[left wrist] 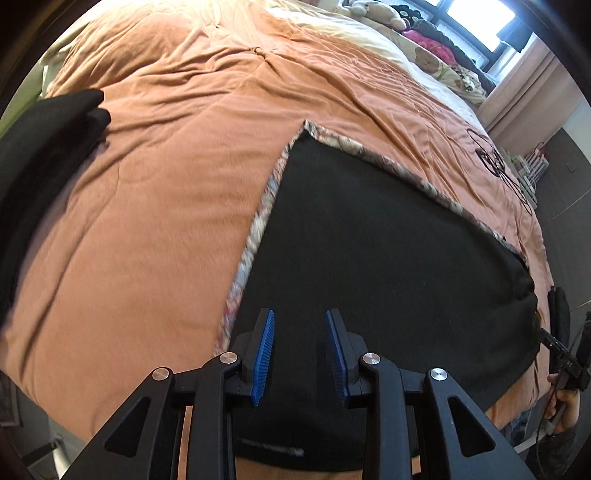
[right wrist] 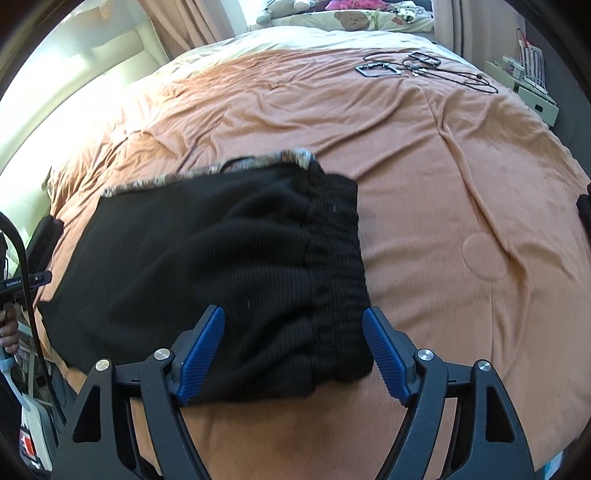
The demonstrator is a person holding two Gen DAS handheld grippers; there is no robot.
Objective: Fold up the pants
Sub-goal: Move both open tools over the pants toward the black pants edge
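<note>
Pants (right wrist: 207,258) folded flat, orange bedspread (right wrist: 443,184) all around

The folded pants (right wrist: 207,258) lie on the blanket (right wrist: 443,184) near the bed's front edge, waistband (right wrist: 336,258) on their right side. Behind them, far back to the right, cables (right wrist: 424,68) lie on the blanket. Pillows (right wrist: 354,18) sit at the far end. In the left view, another folded garment (left wrist: 44,147) rests well apart at the left.

Orange bedspread (right wrist: 424,177), cables (right wrist: 436,68), plush toys (left wrist: 376,11)
</note>
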